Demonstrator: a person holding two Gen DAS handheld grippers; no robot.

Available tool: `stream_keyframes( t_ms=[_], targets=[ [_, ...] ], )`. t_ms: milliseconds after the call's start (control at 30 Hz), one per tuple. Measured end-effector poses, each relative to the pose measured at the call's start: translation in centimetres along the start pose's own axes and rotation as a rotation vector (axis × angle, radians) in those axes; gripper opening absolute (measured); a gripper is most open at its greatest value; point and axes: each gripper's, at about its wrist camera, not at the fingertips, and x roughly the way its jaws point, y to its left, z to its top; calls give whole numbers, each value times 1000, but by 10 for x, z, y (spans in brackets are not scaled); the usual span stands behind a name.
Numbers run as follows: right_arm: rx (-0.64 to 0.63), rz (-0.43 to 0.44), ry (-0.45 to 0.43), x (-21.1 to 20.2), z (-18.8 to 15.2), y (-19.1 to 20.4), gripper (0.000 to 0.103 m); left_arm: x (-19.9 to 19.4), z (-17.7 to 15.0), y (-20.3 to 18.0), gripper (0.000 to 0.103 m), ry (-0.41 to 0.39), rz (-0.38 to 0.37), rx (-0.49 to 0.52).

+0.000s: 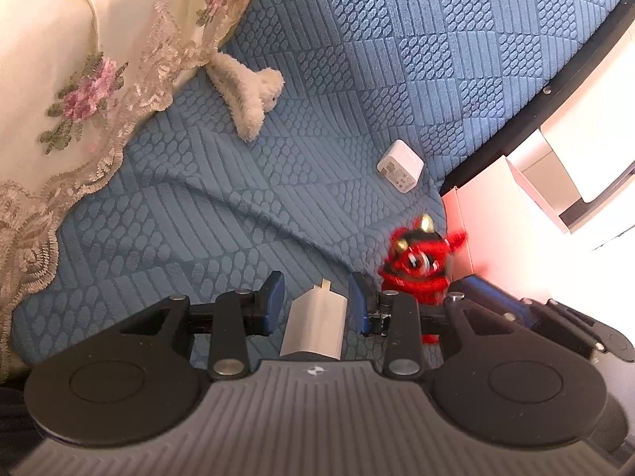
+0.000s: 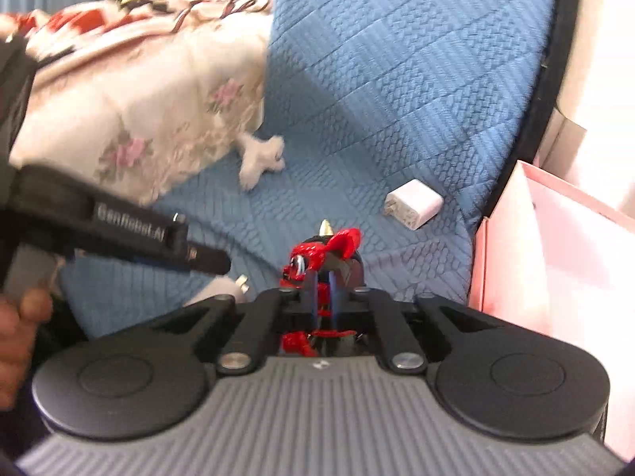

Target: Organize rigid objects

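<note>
In the left wrist view, the left gripper [image 1: 317, 301] was seen low over the blue quilted cover [image 1: 357, 59], with a white charger [image 1: 315, 325] standing between its blue pads. The right-hand pad was pressed against the charger's side, while a narrow gap showed at the left-hand pad, so whether the plug was truly pinched could not be told. A second white charger [image 1: 400, 166] was seen lying loose on the cover, near its edge. Just right of the gripper, a red toy figure [image 1: 416, 265] with gold horns was shown, blurred, beside the pink box [image 1: 496, 238]. A white plush toy [image 1: 248, 95] lay half under a floral lace cloth [image 1: 79, 79].

In the right wrist view, the right gripper [image 2: 323, 289] was seen clenched on the red toy figure [image 2: 317, 258], whose head stood out above the nearly touching pads. The pink box [image 2: 555, 258] was seen open at the right, close by; its inside was too washed out for any contents to be made out. The loose charger [image 2: 412, 203] lay between the toy and the box.

The task was judged to be at an early stage: two items were taken up but not yet stowed, and one charger was left on the cover.
</note>
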Motion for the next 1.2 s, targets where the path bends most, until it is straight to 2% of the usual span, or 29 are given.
stream_keyframes(
  t_ms=[233, 367, 633, 900, 967, 1033, 1133, 1167, 1200],
  targets=[
    [34, 4, 53, 7, -5, -9, 10, 5, -1, -2, 41, 13, 0, 13],
    [47, 17, 39, 7, -4, -14, 11, 6, -1, -1, 41, 17, -2, 10],
    [67, 47, 3, 25, 21, -28, 12, 10, -3, -3, 41, 36, 3, 27],
    [107, 124, 64, 60, 39, -39, 16, 15, -3, -4, 41, 54, 7, 45],
    [105, 131, 74, 68, 42, -38, 39, 17, -3, -4, 41, 60, 9, 52],
    [93, 129, 82, 76, 44, -37, 50, 19, -4, -5, 41, 66, 13, 61],
    [78, 120, 125, 93, 44, -37, 54, 20, -7, -6, 41, 74, 23, 76],
    [87, 126, 136, 99, 44, -38, 62, 21, -7, -6, 41, 76, 25, 79],
    [99, 129, 150, 103, 43, -39, 64, 21, -8, -6, 41, 78, 27, 81]
  ],
)
